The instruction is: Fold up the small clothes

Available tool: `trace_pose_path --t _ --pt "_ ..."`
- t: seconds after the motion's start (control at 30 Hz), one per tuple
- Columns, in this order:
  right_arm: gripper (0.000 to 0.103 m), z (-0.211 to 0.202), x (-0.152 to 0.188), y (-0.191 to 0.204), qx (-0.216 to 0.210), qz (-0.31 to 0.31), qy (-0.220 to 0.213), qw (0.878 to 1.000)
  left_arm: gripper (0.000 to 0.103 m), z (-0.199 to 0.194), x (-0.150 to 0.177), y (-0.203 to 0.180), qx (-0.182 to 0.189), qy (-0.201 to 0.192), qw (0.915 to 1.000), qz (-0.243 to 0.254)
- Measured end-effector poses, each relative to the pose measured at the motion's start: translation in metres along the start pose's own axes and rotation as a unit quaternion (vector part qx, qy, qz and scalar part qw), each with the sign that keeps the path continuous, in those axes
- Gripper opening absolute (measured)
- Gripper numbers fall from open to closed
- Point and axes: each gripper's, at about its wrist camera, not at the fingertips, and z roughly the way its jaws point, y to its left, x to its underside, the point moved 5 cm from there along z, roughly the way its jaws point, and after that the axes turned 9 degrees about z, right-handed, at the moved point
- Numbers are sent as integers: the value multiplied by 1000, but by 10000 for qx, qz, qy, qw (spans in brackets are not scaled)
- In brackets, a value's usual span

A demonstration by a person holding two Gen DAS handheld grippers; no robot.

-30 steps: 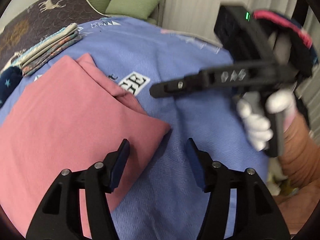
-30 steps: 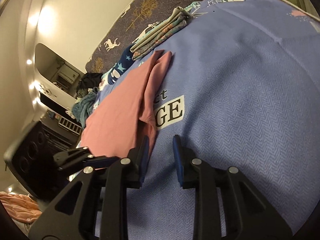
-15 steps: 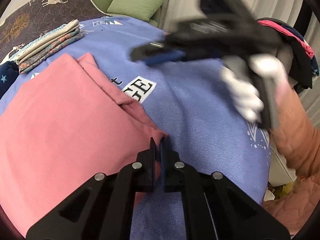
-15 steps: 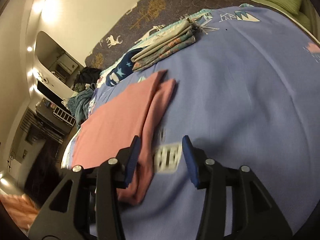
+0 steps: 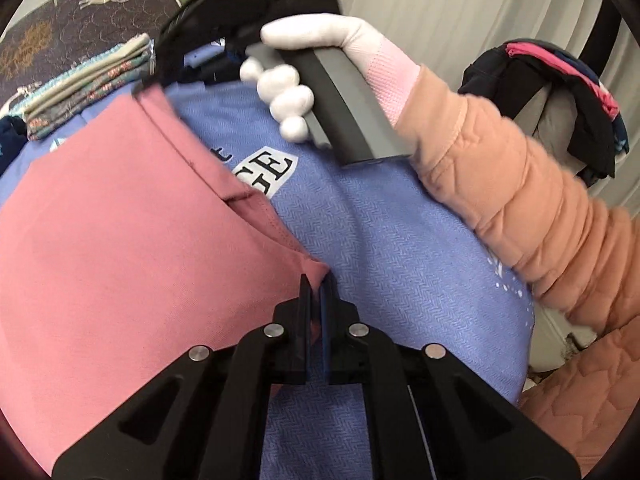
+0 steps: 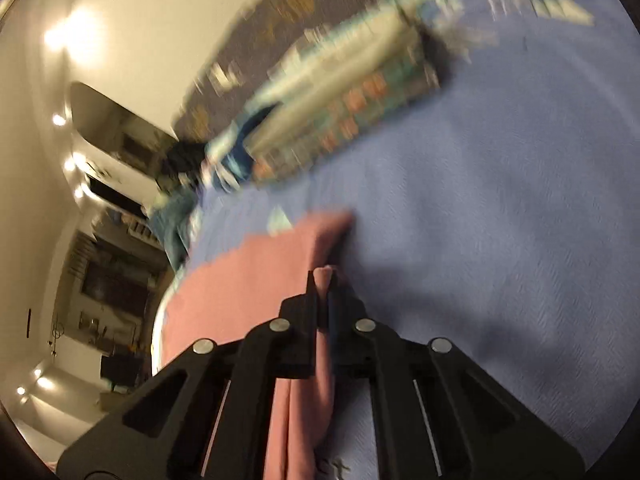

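Now both tongs, left (image 5: 315,286) and right (image 6: 323,280), pinch pink garment (image 5: 120,240) edge.

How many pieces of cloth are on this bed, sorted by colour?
Pink garment, pinched in both jaws: 1
Patterned folded stack, its pieces too blurred to separate: 1
Blue bedspread beneath them: 1
Total: 3
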Motion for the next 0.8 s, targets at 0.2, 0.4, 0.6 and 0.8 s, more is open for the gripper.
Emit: trace_pose_path --t 0.2,0.4,0.6,0.8 --pt "5 8 -7 -32 333 202 -84 9992 3 3 2 0 140 -97 9998 39" --pt "8 -41 17 -2 -164 -46 -204 9996 4 -1 5 -6 214 -240 9994 103" --pt "14 -14 78 26 599 -1061 610 9907 20 1 7 -8 374 -290 9989 29" --pt "4 -51 89 13 901 -593 -16 9942 33 -22 18 -17 306 -452 9985 -11"
